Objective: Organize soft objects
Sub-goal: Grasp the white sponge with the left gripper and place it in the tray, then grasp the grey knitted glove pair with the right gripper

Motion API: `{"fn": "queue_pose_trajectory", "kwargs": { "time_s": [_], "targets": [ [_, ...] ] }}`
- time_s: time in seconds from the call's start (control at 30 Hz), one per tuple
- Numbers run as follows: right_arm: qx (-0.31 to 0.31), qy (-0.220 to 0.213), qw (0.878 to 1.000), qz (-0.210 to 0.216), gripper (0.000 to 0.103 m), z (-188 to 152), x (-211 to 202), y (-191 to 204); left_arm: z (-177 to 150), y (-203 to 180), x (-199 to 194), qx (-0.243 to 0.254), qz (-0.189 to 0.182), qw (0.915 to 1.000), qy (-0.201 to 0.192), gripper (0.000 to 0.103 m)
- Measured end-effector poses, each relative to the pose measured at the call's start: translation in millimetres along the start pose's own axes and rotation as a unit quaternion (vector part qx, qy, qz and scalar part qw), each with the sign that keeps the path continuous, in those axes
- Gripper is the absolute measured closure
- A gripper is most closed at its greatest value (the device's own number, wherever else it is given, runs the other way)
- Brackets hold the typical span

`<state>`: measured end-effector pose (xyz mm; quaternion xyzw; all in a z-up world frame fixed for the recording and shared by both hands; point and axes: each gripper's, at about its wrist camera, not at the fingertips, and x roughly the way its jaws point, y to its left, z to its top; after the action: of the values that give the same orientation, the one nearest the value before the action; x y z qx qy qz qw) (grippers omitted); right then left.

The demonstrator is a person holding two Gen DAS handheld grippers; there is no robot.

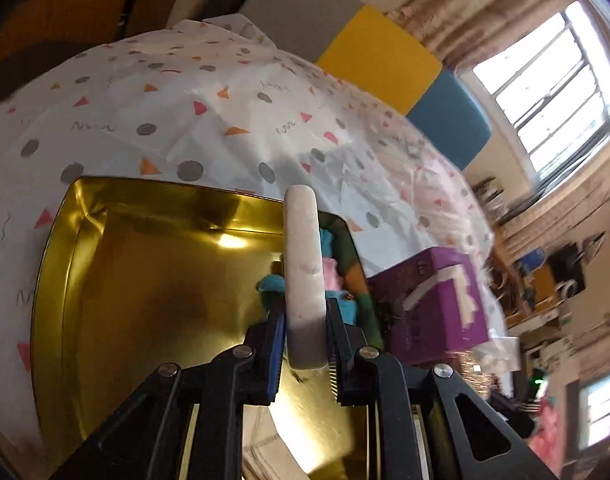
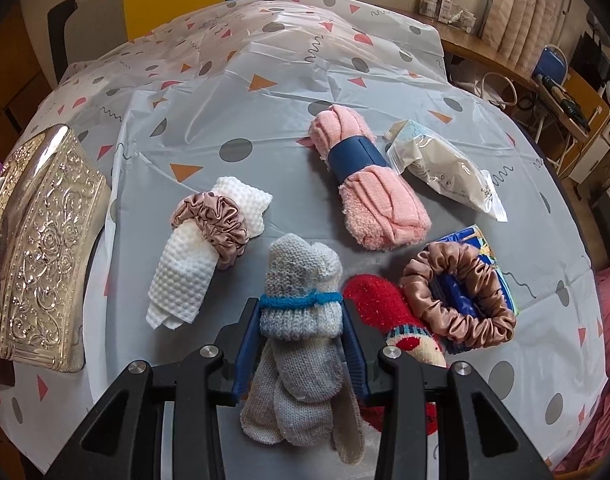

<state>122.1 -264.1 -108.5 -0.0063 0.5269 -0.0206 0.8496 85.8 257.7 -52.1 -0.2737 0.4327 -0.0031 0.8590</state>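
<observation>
knit grey socks (image 2: pixel 301 320) in right jaws, red sock (image 2: pixel 379 300) beside, left jaws pinching white strip (image 1: pixel 303 276)

**Shine, knit and fuzz on show**

A gold tin (image 1: pixel 145 280) is seen with a glossy, mirror-like metal inside. A white pad (image 1: pixel 303 276), matt and faintly speckled, is pressed between ribbed plastic jaws. A silvery embossed lid (image 2: pixel 41 240) is shown gleaming, rough with raised flowers. The tablecloth (image 2: pixel 265 120) is read as thin, creased plastic with a soft sheen. A grey knitted sock bundle (image 2: pixel 301 320) is clamped, woolly and matt. Waffle-textured white cloth (image 2: pixel 185 276) is ringed by a satin scrunchie (image 2: pixel 221 224). Fluffy pink cloth (image 2: pixel 381 208) and a fuzzy red sock (image 2: pixel 377 300) are noted, beside a crinkly glossy packet (image 2: pixel 441 164).
</observation>
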Motion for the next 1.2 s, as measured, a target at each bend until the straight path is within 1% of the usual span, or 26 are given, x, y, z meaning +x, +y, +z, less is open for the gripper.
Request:
{"fn": "queue_pose_trajectory", "kwargs": {
  "time_s": [0.03, 0.07, 0.1, 0.13, 0.17, 0.23, 0.33, 0.4, 0.43, 0.57, 0.7, 0.77, 0.83, 0.87, 0.93, 1.0, 1.1, 1.2],
  "targets": [
    [-0.003, -0.001, 1.0, -0.002, 0.064, -0.2, 0.1, 0.8, 3.0, 0.9, 5.5, -0.006, 0.022, 0.9997, 0.003, 0.081],
    [-0.005, -0.001, 1.0, -0.003, 0.064, -0.5, 0.1, 1.4, 4.4, 2.0, 13.6, -0.005, 0.032, 0.9994, 0.008, 0.071],
    [-0.006, -0.001, 1.0, -0.005, 0.064, -0.6, 0.2, 1.8, 6.2, 3.4, 20.4, -0.003, 0.044, 0.9989, 0.018, 0.064],
    [-0.008, -0.001, 1.0, -0.006, 0.064, -0.9, 0.3, 2.0, 4.7, 5.7, 24.2, -0.008, 0.073, 0.997, 0.024, 0.056],
    [-0.009, -0.001, 1.0, -0.007, 0.064, -1.1, 0.3, 2.4, 2.2, 8.2, 23.9, -0.01, 0.095, 0.9952, 0.021, 0.054],
    [-0.012, -0.001, 1.0, -0.008, 0.064, -1.1, 0.9, 2.9, -4.3, 10.0, 22.1, -0.005, 0.097, 0.9951, 0.019, 0.052],
    [-0.016, -0.002, 1.0, -0.011, 0.064, -0.8, 1.4, 4.1, -16.0, 12.9, 17.4, 0.002, 0.136, 0.9907, 0.013, 0.051],
    [-0.017, -0.002, 1.0, -0.013, 0.064, -0.8, 1.1, 4.7, -23.3, 13.7, 13.1, 0.008, 0.148, 0.989, 0.006, 0.051],
    [-0.018, -0.002, 1.0, -0.014, 0.064, -0.9, 0.8, 5.0, -26.8, 13.5, 11.2, 0.013, 0.155, 0.9878, 0.003, 0.049],
    [-0.022, -0.003, 1.0, -0.018, 0.064, -1.1, -0.4, 6.6, -39.6, 8.9, -0.6, 0.031, 0.191, 0.9809, -0.022, 0.047],
    [-0.02, -0.004, 1.0, -0.017, 0.065, -0.9, -1.3, 6.2, -48.8, -3.7, -15.7, 0.045, 0.198, 0.9776, -0.056, 0.046],
    [-0.02, -0.004, 1.0, -0.017, 0.065, -1.0, -1.3, 6.2, -55.2, -13.4, -28.3, 0.057, 0.202, 0.9744, -0.079, 0.044],
    [-0.021, -0.004, 1.0, -0.018, 0.065, -0.9, -1.2, 6.0, -61.7, -22.8, -39.8, 0.069, 0.207, 0.9706, -0.101, 0.034],
    [-0.023, -0.005, 1.0, -0.019, 0.065, -0.9, -1.2, 6.1, -65.8, -28.3, -46.9, 0.078, 0.21, 0.968, -0.114, 0.03],
    [-0.024, -0.005, 1.0, -0.02, 0.065, -1.0, -1.2, 6.7, -72.8, -36.8, -57.9, 0.094, 0.212, 0.9636, -0.133, 0.027],
    [-0.023, -0.005, 1.0, -0.02, 0.065, -1.1, -1.3, 6.8, -76.7, -43.7, -65.4, 0.106, 0.214, 0.9608, -0.141, 0.025],
    [-0.012, -0.003, 1.0, -0.016, 0.065, -0.4, -2.6, 4.9, -82.0, -48.5, -72.7, 0.11, 0.205, 0.9619, -0.144, 0.021],
    [0.004, -0.006, 1.0, -0.01, 0.065, 0.5, -5.0, -0.6, -87.0, -52.2, -76.3, 0.116, 0.208, 0.9605, -0.145, 0.021]
  ]
}}
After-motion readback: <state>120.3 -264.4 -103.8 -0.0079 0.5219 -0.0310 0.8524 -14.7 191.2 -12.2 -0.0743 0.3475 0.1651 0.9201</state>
